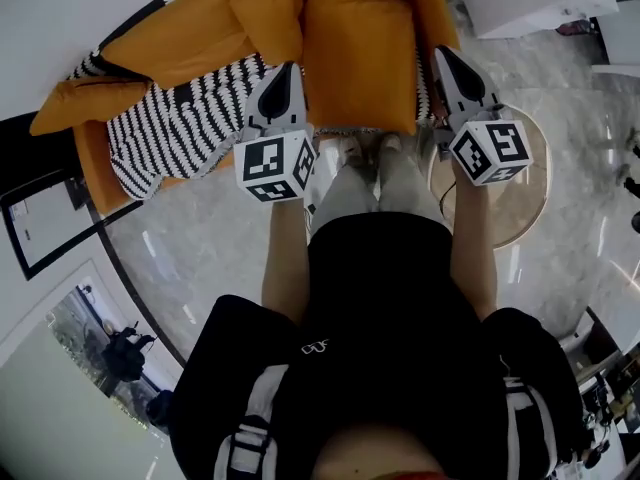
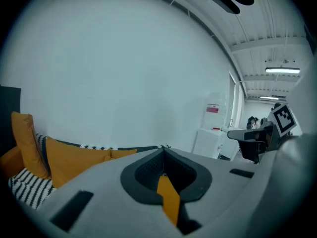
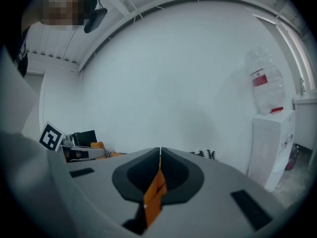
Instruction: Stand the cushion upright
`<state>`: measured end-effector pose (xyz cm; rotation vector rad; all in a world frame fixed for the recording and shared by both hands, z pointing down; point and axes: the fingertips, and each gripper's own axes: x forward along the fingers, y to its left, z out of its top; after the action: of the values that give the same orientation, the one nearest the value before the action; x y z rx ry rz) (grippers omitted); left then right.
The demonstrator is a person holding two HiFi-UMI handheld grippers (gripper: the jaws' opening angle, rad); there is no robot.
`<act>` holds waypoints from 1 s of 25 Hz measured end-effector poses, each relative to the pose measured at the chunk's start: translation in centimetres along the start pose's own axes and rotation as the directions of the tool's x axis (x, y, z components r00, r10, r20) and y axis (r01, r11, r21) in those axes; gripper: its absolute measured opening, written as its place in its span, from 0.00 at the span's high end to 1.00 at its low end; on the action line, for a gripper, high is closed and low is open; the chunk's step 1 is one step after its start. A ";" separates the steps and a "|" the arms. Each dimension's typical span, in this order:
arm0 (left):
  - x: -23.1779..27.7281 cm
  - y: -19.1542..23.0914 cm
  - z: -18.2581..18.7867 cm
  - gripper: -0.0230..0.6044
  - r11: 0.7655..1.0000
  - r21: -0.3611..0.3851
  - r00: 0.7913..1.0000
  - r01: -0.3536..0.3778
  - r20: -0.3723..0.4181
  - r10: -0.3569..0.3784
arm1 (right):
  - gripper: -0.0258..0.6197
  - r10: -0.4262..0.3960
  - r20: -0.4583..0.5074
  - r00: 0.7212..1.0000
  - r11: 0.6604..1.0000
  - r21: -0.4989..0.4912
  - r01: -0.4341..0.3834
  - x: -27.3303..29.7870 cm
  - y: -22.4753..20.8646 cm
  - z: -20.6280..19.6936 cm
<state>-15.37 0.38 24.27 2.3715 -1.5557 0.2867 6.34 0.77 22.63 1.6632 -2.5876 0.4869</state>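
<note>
orange cushion [image 1: 360, 58] at upper centre, over the striped sofa [image 1: 170, 133] — left gripper [image 1: 288, 70] and right gripper [image 1: 442, 54] clenched on its side edges, apparently mid-placement; next, plant its base and lean it back.

Bright even indoor light, ceiling strip lamp [image 2: 282, 70] glowing, glossy floor [image 1: 200, 258] carrying soft reflections, heavy fisheye bending, dark corners in both gripper views
</note>
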 end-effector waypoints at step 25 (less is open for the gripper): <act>3.6 1.8 -25.5 0.94 1.000 0.005 0.877 0.019 -0.479 -0.015 | 0.94 -0.021 -0.481 0.877 0.999 0.034 0.043 -1.6 -6.2 -26.4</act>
<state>-15.78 5.42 49.64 2.0964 -1.2918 0.8115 8.74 7.05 48.91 1.3689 -2.1938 0.8387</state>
